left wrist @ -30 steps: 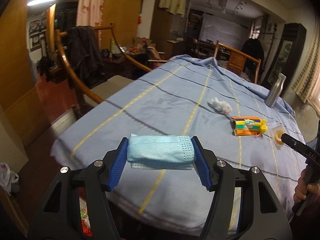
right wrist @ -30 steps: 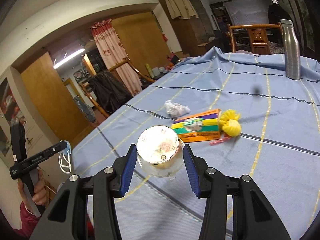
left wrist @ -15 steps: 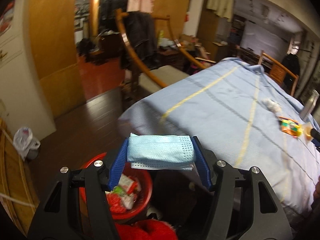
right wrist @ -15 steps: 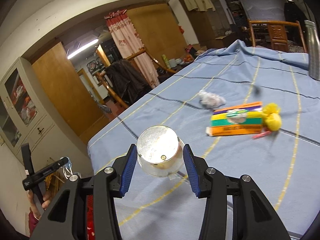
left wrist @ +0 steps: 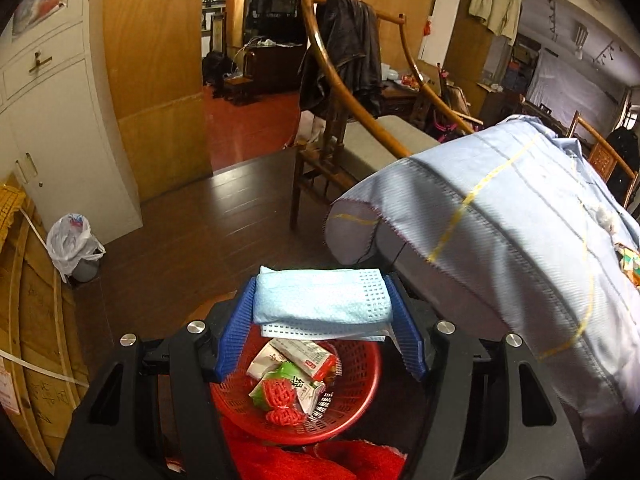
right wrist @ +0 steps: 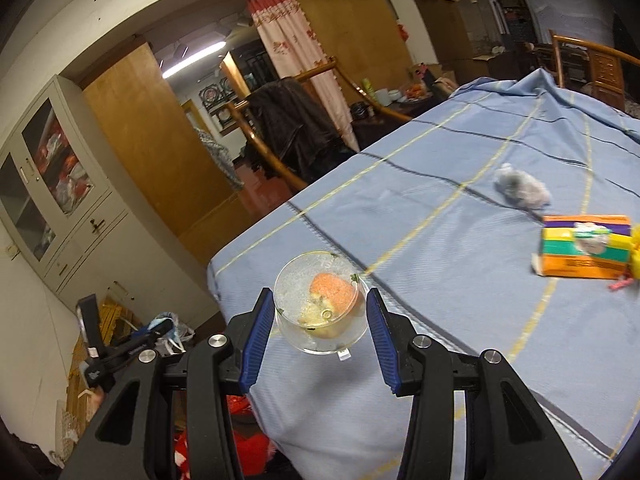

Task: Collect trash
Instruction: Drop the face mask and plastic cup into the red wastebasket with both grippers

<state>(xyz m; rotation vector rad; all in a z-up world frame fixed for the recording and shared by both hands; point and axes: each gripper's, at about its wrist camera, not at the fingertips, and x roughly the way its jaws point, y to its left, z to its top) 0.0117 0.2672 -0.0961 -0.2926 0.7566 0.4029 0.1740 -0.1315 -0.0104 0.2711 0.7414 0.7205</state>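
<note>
1. Our left gripper (left wrist: 322,330) is clenched on a folded light-blue face mask (left wrist: 322,302), its blue pads pressed against the mask's two ends.
2. Directly under that mask we see a red mesh basket (left wrist: 360,392) on the floor, already holding a few crumpled wrappers (left wrist: 292,376) (green, white and red ones).
3. To the right of the basket the blue tablecloth (left wrist: 500,248) hangs over the tabletop's corner; beyond it stands a wooden chair (left wrist: 344,128) with a dark jacket draped on its back.
4. Our right gripper (right wrist: 320,326) is grasping a clear plastic cup (right wrist: 320,308) with orange and yellowish residue inside, held over the near edge of the tabletop (right wrist: 460,240).
5. Farther out on the cloth lie a colourful carton (right wrist: 584,246) and, just beyond it, a crumpled white tissue (right wrist: 520,186); a yellow item touches the carton's right end, cut off by the frame.
6. At lower left of the right view we glimpse the left gripper with the mask, low beside the tabletop.
</note>
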